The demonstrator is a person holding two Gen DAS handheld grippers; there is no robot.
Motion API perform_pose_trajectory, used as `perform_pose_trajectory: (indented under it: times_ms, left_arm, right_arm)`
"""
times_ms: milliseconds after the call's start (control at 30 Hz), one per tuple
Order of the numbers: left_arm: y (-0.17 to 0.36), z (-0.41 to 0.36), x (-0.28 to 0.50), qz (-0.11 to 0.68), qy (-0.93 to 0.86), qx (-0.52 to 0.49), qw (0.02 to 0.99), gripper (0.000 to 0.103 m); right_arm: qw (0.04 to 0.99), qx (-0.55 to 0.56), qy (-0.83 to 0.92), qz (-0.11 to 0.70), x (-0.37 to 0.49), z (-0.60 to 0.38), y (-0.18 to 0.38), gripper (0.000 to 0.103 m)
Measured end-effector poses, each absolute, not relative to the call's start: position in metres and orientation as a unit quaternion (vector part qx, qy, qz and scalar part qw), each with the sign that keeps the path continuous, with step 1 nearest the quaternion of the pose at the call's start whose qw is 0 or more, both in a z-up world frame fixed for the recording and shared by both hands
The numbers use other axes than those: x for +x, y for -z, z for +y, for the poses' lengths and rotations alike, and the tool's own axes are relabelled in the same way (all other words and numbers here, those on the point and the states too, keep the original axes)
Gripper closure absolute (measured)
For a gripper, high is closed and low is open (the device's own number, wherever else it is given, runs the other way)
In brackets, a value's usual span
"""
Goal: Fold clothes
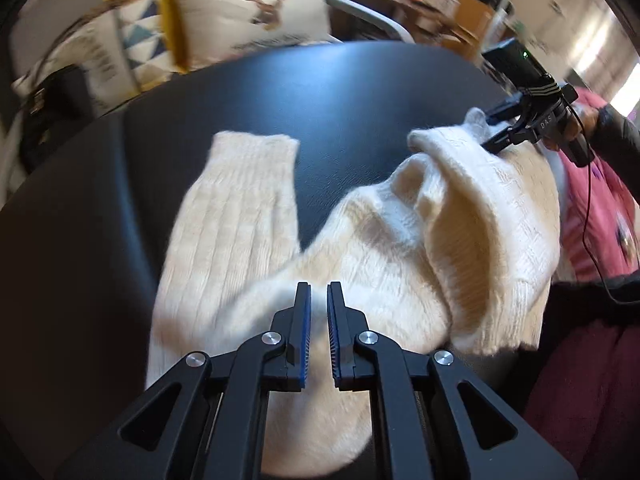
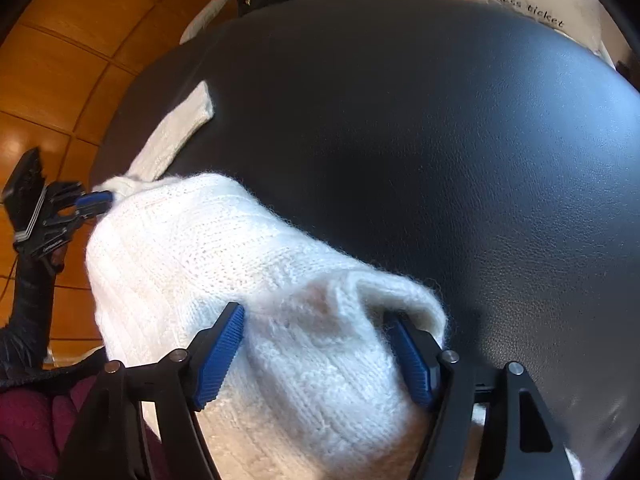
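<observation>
The cream knitted sweater (image 1: 360, 240) is lying across the near part of the black leather surface (image 1: 360, 92), one sleeve (image 1: 236, 216) stretched flat away from the body, probably so it can be folded in cleanly. The right gripper (image 2: 316, 356) is hovering over a bunched, turned-over edge of the knit, its blue pads spread wide to either side and not pressing, so it is grasping nothing. The left gripper (image 1: 319, 312) is pointing down over the sweater with its jaws almost together; only a narrow slot is showing between them, and no cloth is visibly pinched there. A cushion (image 1: 248, 8) is sitting behind.
</observation>
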State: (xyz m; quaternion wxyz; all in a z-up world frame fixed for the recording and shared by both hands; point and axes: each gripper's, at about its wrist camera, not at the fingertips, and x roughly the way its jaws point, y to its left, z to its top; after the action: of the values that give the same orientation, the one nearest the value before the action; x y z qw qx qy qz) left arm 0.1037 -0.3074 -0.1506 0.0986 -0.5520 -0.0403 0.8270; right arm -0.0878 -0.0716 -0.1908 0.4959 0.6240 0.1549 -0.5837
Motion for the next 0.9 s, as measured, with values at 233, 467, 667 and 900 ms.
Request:
perform_pose_trajectory:
  times_ms: [233, 467, 667, 900]
  left_arm:
    - [0.157, -0.299, 0.050, 0.030, -0.787, -0.591, 0.177, 0.071]
    - [0.180, -0.296, 0.030, 0.048, -0.741, -0.632, 0.222, 0.071]
    - [0.192, -0.294, 0.030, 0.054, -0.741, -0.634, 0.214, 0.069]
    - [0.182, -0.285, 0.048, 0.080, -0.784, -0.594, 0.164, 0.086]
  right_arm:
    - [0.518, 0.604, 0.585, 0.157, -0.089, -0.064, 0.188, 0.025]
    - [0.531, 0.603, 0.579, 0.138, -0.100, -0.054, 0.188, 0.023]
    - [0.549, 0.585, 0.581, 0.134, -0.105, -0.043, 0.183, 0.022]
    - [0.538, 0.554, 0.614, 0.162, -0.091, -0.038, 0.186, 0.022]
